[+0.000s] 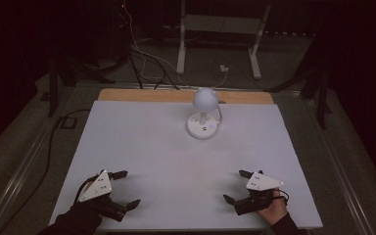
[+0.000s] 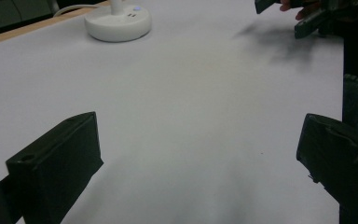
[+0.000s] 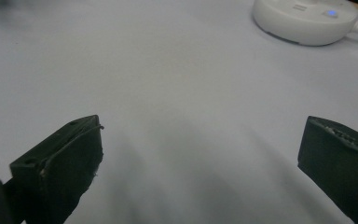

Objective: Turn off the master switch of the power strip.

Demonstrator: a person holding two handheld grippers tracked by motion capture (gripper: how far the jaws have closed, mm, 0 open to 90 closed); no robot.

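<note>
A white desk lamp (image 1: 204,104) with a round head and a round base (image 1: 202,126) stands at the back middle of the white table top (image 1: 176,147). Its base (image 2: 117,22) carries a small blue light, as does the base (image 3: 305,18) in the right gripper view. My left gripper (image 1: 129,188) rests near the front left edge, open, jaws wide apart with nothing between them. My right gripper (image 1: 236,186) rests near the front right edge, also open and holding nothing. The right gripper (image 2: 289,16) appears far off in the left gripper view.
A white cable (image 1: 220,113) runs from the lamp base off the back of the table. A wooden strip (image 1: 142,95) borders the far edge. Beyond it are cables on the floor and a white stand (image 1: 220,29). The surroundings are dark.
</note>
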